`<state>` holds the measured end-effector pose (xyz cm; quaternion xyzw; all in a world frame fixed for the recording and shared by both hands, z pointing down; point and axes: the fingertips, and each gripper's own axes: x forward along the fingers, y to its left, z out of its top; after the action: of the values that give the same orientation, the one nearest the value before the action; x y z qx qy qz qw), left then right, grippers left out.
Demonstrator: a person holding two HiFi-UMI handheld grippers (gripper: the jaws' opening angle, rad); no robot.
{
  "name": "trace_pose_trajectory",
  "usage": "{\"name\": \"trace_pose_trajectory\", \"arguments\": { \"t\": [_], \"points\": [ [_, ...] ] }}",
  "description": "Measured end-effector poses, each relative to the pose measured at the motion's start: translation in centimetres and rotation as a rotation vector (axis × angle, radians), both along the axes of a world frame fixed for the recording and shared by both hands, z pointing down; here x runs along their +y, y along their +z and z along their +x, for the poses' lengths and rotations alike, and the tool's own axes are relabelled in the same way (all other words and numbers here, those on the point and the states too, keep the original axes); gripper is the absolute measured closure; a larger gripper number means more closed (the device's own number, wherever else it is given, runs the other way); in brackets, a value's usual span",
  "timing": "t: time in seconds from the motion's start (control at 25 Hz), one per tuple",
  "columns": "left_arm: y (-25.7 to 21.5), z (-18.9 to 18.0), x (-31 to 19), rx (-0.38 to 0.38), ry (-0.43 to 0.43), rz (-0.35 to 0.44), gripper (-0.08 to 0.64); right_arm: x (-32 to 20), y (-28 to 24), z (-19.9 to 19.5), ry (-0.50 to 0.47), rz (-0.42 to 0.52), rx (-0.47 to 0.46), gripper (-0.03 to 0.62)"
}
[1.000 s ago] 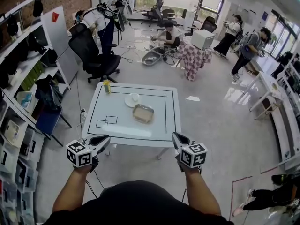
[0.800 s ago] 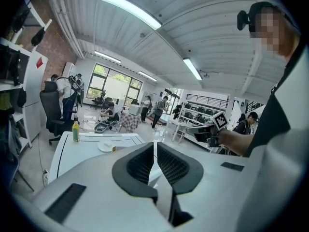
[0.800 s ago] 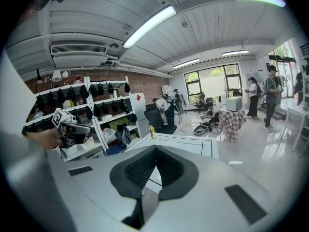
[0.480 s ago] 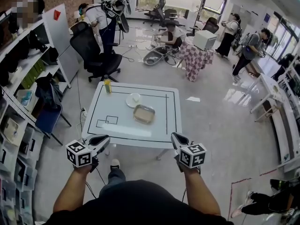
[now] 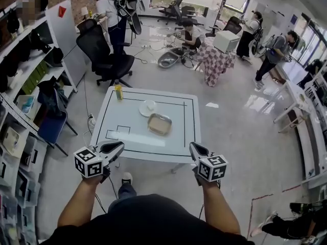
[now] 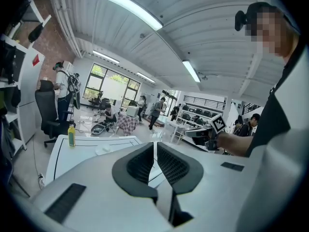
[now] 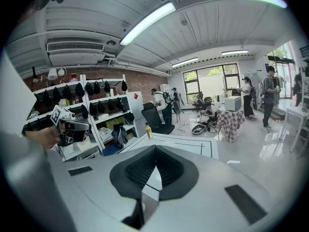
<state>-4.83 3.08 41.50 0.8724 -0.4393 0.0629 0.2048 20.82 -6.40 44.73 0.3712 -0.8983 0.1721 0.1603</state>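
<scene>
Head view: the metal tray (image 5: 159, 124) is seen lying flat just right of the middle of the white table (image 5: 153, 148), inside the black outline marked on its top. A white plate (image 5: 147, 107) is set just up and left of it, with a narrow gap between the two. A yellow bottle (image 5: 118, 92) is stood upright at the table's upper left corner.

Nothing is held. The left gripper (image 5: 116, 147) is carried at the lower left, its tips overlapping the table's near left corner in the frame. The right gripper (image 5: 194, 148) is matched at the lower right, by the near right corner. In the left gripper view the jaws are found pressed together, with only a hairline seam between the pads (image 6: 140, 166) and nothing caught there. In the right gripper view the same is read: tips met, nothing pinched.

By judgement, an approach is in hand, since tray, plate and bottle are all well apart from both grippers. Before any of them could be taken, the jaws would have to be spread and the grippers carried forward and down over the tabletop.

Further out, a black office chair (image 5: 104, 57) is parked beyond the table's upper left, and shelves (image 5: 23, 86) are ranged down the left edge.
</scene>
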Motion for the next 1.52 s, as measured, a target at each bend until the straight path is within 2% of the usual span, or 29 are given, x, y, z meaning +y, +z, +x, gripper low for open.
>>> {"name": "trace_pose_trajectory", "arguments": {
  "t": [1.04, 1.52],
  "points": [
    [2.1, -8.7, -15.1, -0.004, 0.096, -0.043, 0.522, -11.7, 2.6, -7.2, 0.111, -0.048, 0.002, 0.578],
    [2.8, -14.9, -21.5, 0.016, 0.152, -0.059, 0.522, -16.4, 2.7, -13.5, 0.151, -0.068, 0.028, 0.578]
  ]
}}
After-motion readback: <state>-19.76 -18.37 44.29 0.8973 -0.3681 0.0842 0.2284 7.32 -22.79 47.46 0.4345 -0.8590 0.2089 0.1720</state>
